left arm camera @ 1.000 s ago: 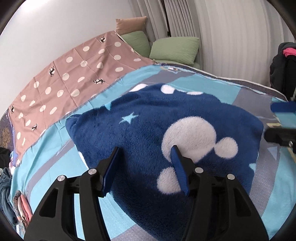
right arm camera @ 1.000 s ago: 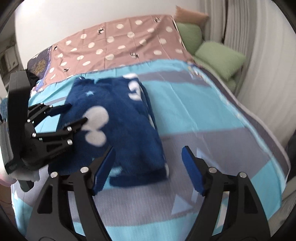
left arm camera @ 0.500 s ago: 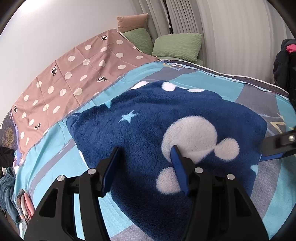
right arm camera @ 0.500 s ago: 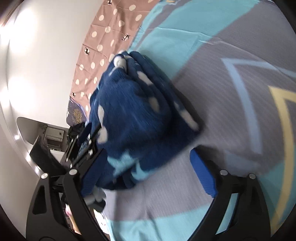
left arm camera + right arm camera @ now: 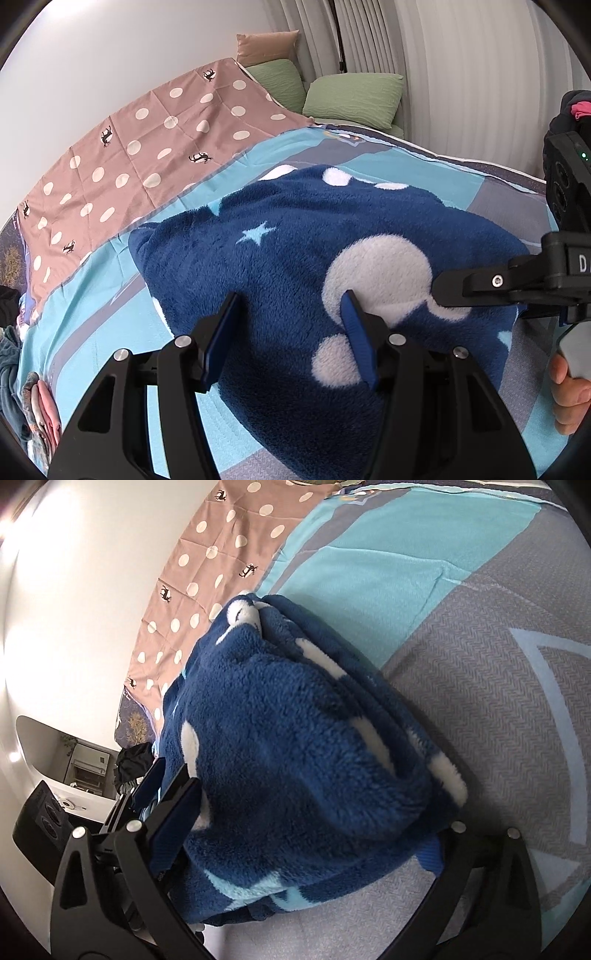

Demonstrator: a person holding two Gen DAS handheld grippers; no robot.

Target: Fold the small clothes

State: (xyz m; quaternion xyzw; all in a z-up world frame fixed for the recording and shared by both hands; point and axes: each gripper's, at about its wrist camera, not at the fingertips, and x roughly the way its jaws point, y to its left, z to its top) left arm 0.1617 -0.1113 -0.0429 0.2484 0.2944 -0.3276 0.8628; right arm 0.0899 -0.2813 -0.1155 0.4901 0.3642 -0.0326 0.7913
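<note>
A fluffy dark blue fleece garment with white blobs and a pale blue star (image 5: pixel 295 258) lies folded in a thick bundle on a bed cover with light blue and grey patches (image 5: pixel 92 332). It sits in the middle of the bed, near both cameras.

The left gripper (image 5: pixel 291 332) hangs just over the near part of the fleece. Its two blue fingers stand wide apart and nothing is pinched between them. The right-hand finger sits by a big white blob; I cannot tell if it touches the fluff.

The right gripper (image 5: pixel 306 834) is turned on its side at the near right edge of the bundle. Its jaws are spread wide, with the thick edge of the fleece sitting in the gap between them. They do not squeeze it. One blue finger (image 5: pixel 177 819) is on top of the bundle and the other (image 5: pixel 430 860) peeks out under it, against the grey part of the cover. In the left camera's view this gripper comes in from the right (image 5: pixel 476 284), and the person's hand (image 5: pixel 569 398) holds its handle.

Far off on the left lies a brown sheet with white dots and small black deer (image 5: pixel 147 147). At the far end of the bed rest two green pillows (image 5: pixel 354 98) and a tan pillow (image 5: pixel 266 44), next to pale curtains (image 5: pixel 461 74).
</note>
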